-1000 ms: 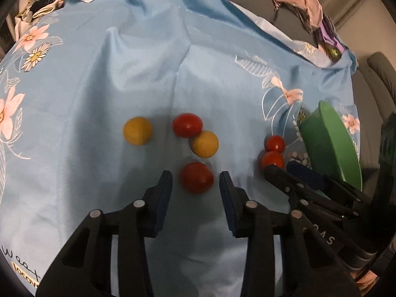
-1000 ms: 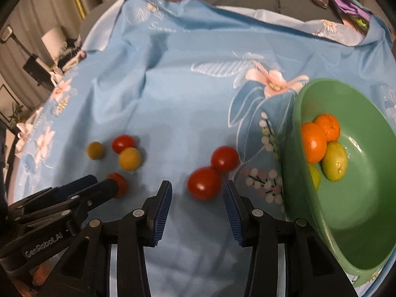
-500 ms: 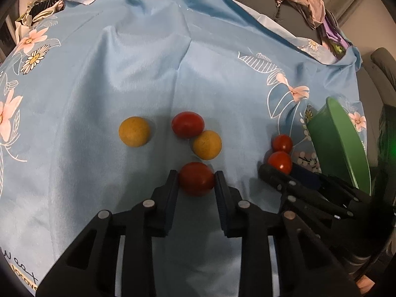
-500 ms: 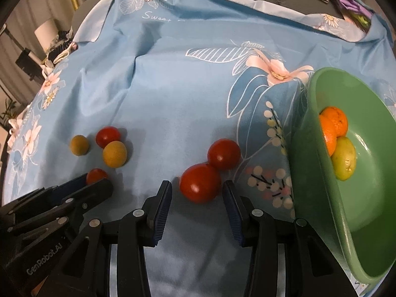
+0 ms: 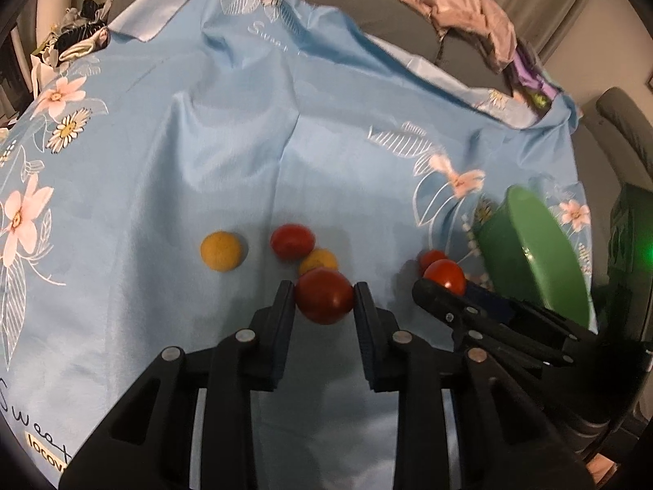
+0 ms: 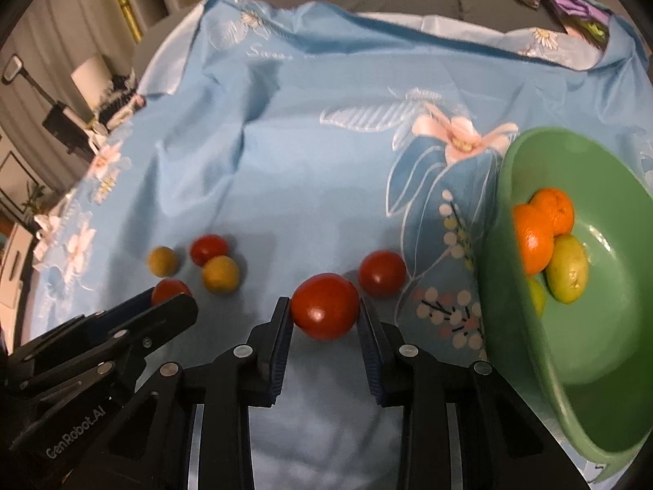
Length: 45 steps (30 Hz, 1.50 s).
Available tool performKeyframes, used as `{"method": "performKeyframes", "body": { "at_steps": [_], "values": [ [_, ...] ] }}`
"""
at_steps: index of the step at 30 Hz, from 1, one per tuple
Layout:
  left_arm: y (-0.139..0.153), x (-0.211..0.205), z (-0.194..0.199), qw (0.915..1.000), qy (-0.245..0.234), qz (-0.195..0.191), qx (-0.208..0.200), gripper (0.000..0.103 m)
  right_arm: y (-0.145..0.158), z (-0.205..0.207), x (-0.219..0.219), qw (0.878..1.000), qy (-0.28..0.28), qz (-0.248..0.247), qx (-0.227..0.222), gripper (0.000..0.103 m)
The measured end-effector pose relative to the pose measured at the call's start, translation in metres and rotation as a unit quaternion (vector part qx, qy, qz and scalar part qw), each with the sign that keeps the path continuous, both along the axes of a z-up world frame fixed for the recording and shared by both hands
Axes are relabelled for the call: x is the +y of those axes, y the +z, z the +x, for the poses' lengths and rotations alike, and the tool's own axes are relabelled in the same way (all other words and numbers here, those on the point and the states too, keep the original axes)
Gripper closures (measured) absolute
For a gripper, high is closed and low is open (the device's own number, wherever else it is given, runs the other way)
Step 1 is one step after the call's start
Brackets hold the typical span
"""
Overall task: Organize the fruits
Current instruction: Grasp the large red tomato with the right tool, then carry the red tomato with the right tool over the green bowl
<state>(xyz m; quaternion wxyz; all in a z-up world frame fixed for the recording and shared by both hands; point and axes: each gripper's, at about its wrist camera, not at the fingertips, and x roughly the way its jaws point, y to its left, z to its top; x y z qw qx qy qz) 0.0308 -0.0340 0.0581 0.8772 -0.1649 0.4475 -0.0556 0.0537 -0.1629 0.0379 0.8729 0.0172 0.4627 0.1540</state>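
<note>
My left gripper (image 5: 323,290) is shut on a red tomato (image 5: 324,302), held just above the blue cloth. Behind it lie a red tomato (image 5: 292,241) and two yellow fruits (image 5: 221,250), one of them (image 5: 320,259) partly hidden. My right gripper (image 6: 324,306) is closing on another red tomato (image 6: 325,305), and both pads touch its sides. A third loose tomato (image 6: 382,273) lies just beyond it. The green bowl (image 6: 612,326) at the right holds two oranges (image 6: 543,224) and a yellow-green fruit (image 6: 567,269).
A blue flowered cloth (image 5: 245,122) covers the whole surface and is wrinkled toward the back. Clothes (image 5: 481,12) are piled on the grey sofa behind. A dark chair (image 5: 624,122) stands at the right, past the bowl.
Both grippers closed onto their tomatoes. The left one has lifted its tomato a little, so it now overlaps the yellow fruit behind it.
</note>
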Motion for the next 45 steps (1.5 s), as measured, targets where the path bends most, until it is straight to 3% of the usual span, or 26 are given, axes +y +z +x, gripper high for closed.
{"method": "performKeyframes", "body": {
  "at_steps": [11,14,20,25,45],
  "values": [
    [0.035,-0.011,-0.019,0.9979,-0.004,0.001,-0.065,0.075,0.036,-0.018,-0.02,0.997,-0.008,0.048,-0.056,0.069],
    [0.04,-0.015,-0.021,0.9966,-0.022,-0.02,-0.076,0.075,0.044,-0.021,-0.026,0.996,-0.014,0.064,-0.065,0.069],
    [0.055,-0.026,-0.026,0.9941,-0.035,-0.016,-0.101,0.075,0.061,-0.03,-0.036,0.992,-0.02,0.089,-0.092,0.069],
    [0.065,-0.038,-0.03,0.992,-0.043,-0.009,-0.118,0.075,0.072,-0.038,-0.045,0.989,-0.038,0.08,-0.119,0.069],
    [0.076,-0.127,-0.006,0.984,-0.119,0.016,-0.132,0.075,0.083,-0.051,-0.149,0.966,-0.157,0.138,-0.152,0.069]
  ]
}}
